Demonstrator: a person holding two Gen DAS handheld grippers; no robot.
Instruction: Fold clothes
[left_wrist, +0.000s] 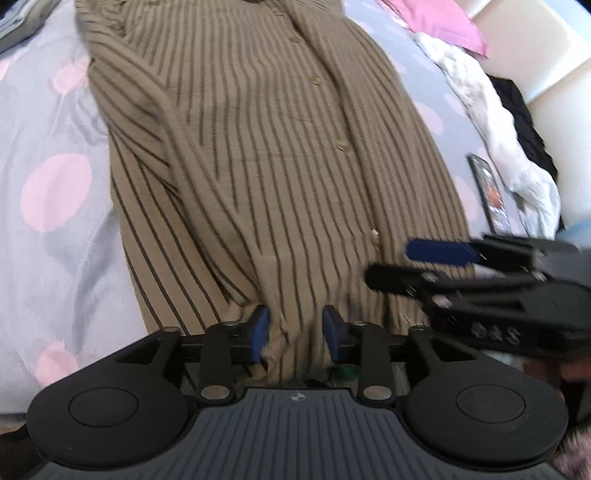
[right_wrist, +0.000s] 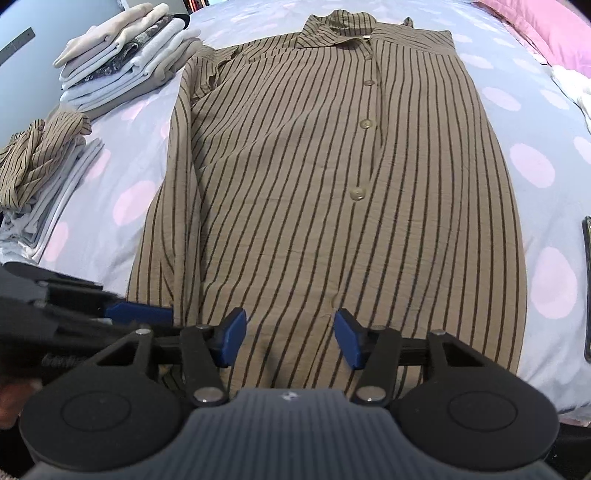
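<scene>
A tan shirt dress with dark stripes (right_wrist: 332, 184) lies flat and buttoned on the bed, collar at the far end and hem nearest me. My right gripper (right_wrist: 290, 338) hovers over the near hem with its blue pads wide apart and only flat cloth beneath them. In the left wrist view the same dress (left_wrist: 258, 147) fills the middle. My left gripper (left_wrist: 295, 332) sits at the hem with its pads (left_wrist: 260, 330) apart and a fold of fabric in the gap, not pinched. Each gripper shows in the other's view: right gripper (left_wrist: 406, 266), left gripper (right_wrist: 140, 314).
The bed cover (left_wrist: 55, 192) is lilac with pink dots. Two stacks of folded clothes (right_wrist: 125, 62) (right_wrist: 40, 173) sit at the left. A phone (left_wrist: 487, 192) lies to the right of the dress, beside a white garment (left_wrist: 498, 122), a black one (left_wrist: 524, 122) and a pink pillow (left_wrist: 443, 26).
</scene>
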